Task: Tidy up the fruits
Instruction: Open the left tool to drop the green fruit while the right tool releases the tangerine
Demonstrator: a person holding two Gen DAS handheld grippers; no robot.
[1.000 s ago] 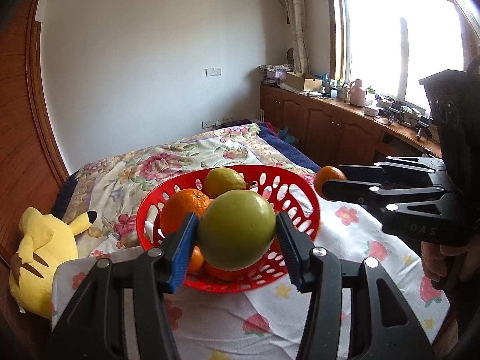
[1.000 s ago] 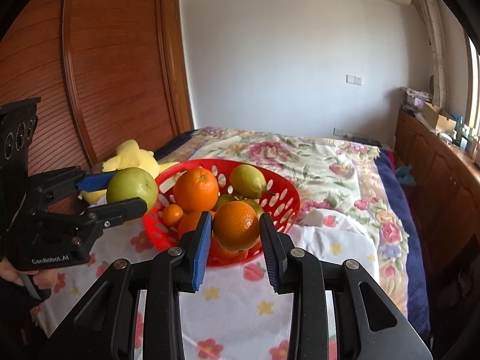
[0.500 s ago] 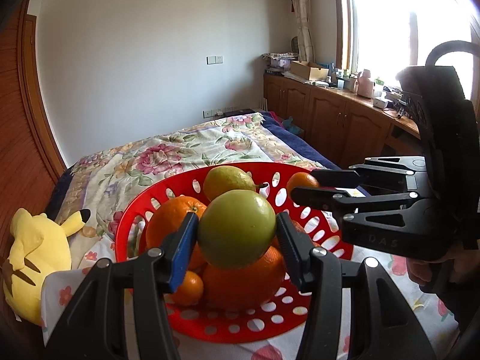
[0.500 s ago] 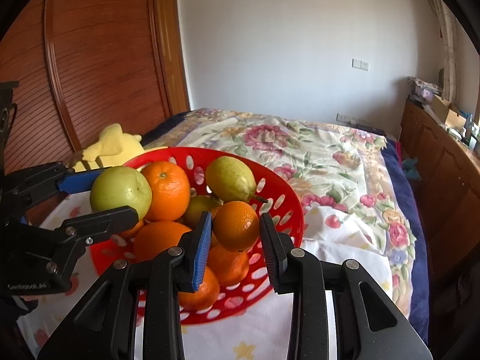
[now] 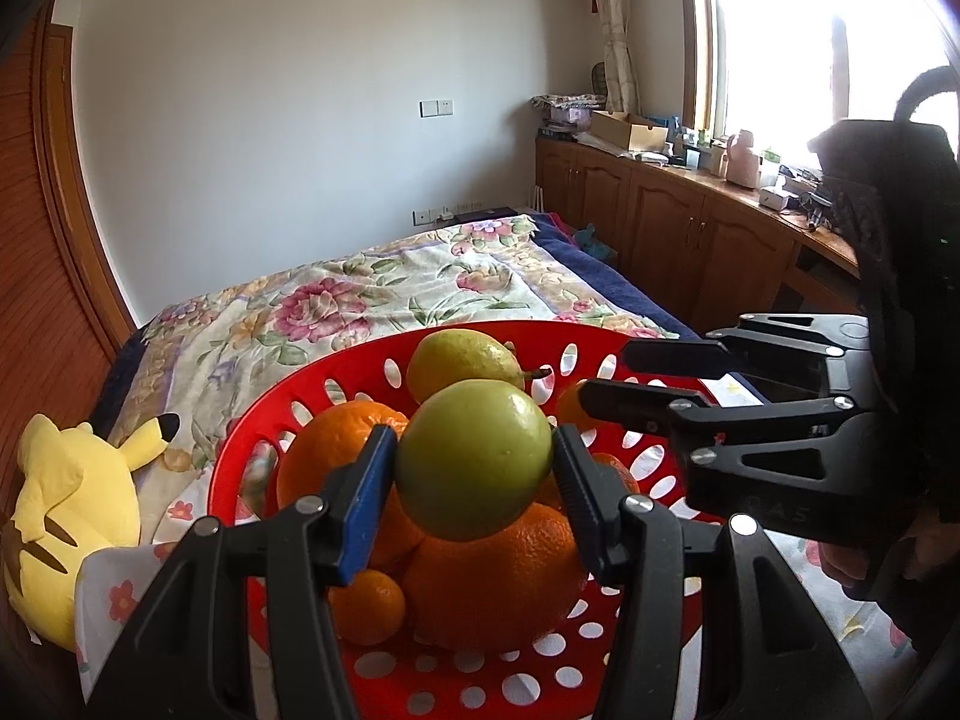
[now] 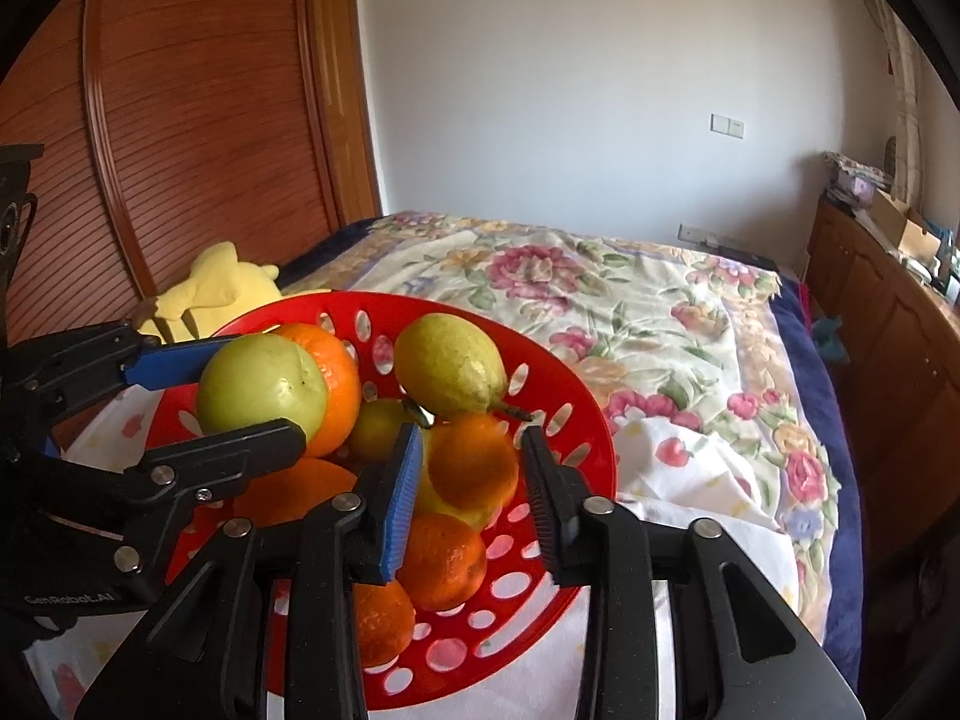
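A red perforated basket [image 5: 336, 384] sits on a white flowered cloth and holds several oranges and a yellow-green pear [image 5: 462, 360]. My left gripper [image 5: 474, 441] is shut on a green apple [image 5: 474, 468], held just above the piled oranges. In the right wrist view that apple [image 6: 258, 381] hangs over the basket's left side. My right gripper [image 6: 471, 450] is over the basket [image 6: 576, 420], and its jaws are opening. A small orange [image 6: 474, 462] lies between them on the pile, with a thin gap at the right pad.
A yellow plush toy [image 5: 66, 510] lies left of the basket by a wooden slatted door [image 6: 180, 150]. A flowered bed cover [image 5: 390, 288] stretches behind. Wooden cupboards [image 5: 690, 240] with clutter run along the window side. A hand [image 5: 852, 564] holds the right gripper.
Both grippers came forward and down over the basket with their fruit. The right jaws have parted slightly, and the small orange now rests on the pile.
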